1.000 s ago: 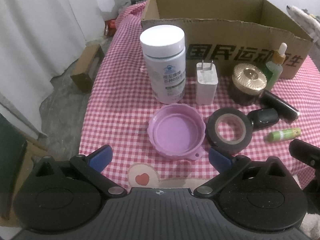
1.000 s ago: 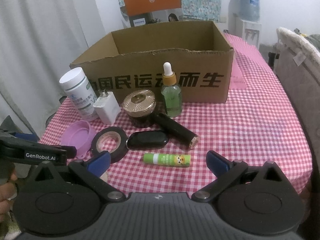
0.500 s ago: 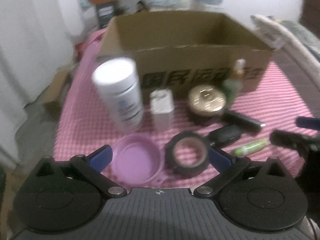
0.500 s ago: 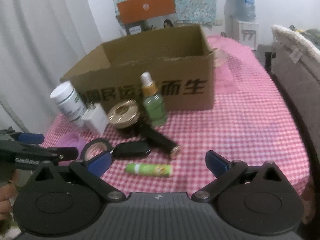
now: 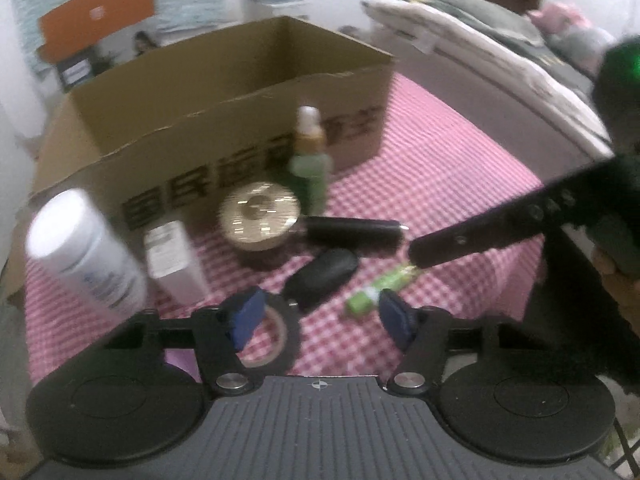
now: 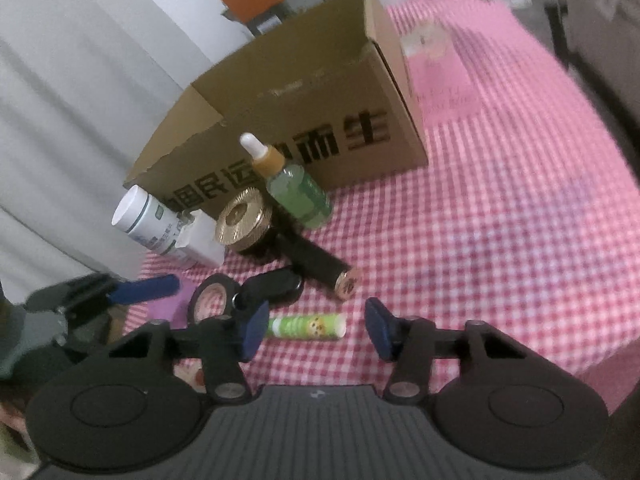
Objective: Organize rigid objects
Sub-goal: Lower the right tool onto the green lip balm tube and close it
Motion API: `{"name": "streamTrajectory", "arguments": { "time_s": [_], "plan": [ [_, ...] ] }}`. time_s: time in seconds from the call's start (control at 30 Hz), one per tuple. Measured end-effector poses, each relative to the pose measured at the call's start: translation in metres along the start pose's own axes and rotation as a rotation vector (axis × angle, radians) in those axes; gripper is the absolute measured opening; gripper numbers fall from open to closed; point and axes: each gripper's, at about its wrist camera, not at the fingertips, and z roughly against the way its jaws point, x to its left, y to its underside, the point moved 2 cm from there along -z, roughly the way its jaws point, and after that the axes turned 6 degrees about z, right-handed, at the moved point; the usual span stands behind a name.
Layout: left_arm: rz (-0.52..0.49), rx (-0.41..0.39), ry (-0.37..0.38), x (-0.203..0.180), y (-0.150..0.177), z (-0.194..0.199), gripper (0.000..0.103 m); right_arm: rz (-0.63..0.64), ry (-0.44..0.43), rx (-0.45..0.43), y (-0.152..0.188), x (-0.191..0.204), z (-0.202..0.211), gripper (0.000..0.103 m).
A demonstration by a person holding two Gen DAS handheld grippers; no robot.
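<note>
An open cardboard box [image 6: 320, 92] stands on the pink checked tablecloth. In front of it are a white pill bottle [image 6: 144, 220], a white charger [image 6: 200, 240], a gold-lidded jar [image 6: 244, 224], a green dropper bottle [image 6: 296, 188], a black tube [image 6: 320, 268], a black case [image 6: 276, 286], a black tape roll [image 6: 212, 300] and a green lip balm [image 6: 306, 326]. My right gripper [image 6: 316, 330] is open, low over the lip balm. My left gripper [image 5: 320, 316] is open, just above the tape roll [image 5: 264, 336] and the black case [image 5: 322, 276]. Both are empty.
A purple lid [image 6: 172, 304] lies left of the tape roll. A pink packet [image 6: 436, 68] lies right of the box. A bed with folded bedding [image 5: 500, 48] stands beyond the table's right side. White curtains [image 6: 80, 80] hang on the left.
Both grippers have swung and closed in on the objects. The left now faces right toward the tape and case. The right has dropped toward the lip balm. Both jaw gaps have narrowed.
</note>
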Motion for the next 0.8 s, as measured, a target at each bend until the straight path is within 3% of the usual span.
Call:
{"name": "streamTrajectory", "arguments": {
  "time_s": [0.07,0.23,0.47,0.63,0.8],
  "plan": [
    [-0.023,0.007,0.025,-0.007,-0.001,-0.004,0.052,-0.071,-0.039,0.033,0.003,-0.007,-0.005,0.046],
    [-0.078,0.026,0.064,-0.018,-0.005,-0.013,0.041,-0.187,-0.087,0.077,0.009,-0.018,-0.018,0.031],
    [-0.115,0.063,0.091,-0.027,-0.008,-0.025,0.024,-0.223,-0.083,0.048,0.005,-0.022,-0.025,0.026],
    [-0.12,0.098,0.118,-0.031,-0.002,-0.026,0.022,-0.227,-0.083,0.036,0.004,-0.023,-0.029,0.026],
    [-0.148,0.045,0.048,-0.031,-0.005,-0.025,0.022,-0.242,-0.082,0.032,0.001,-0.023,-0.034,0.026]
  ]
}}
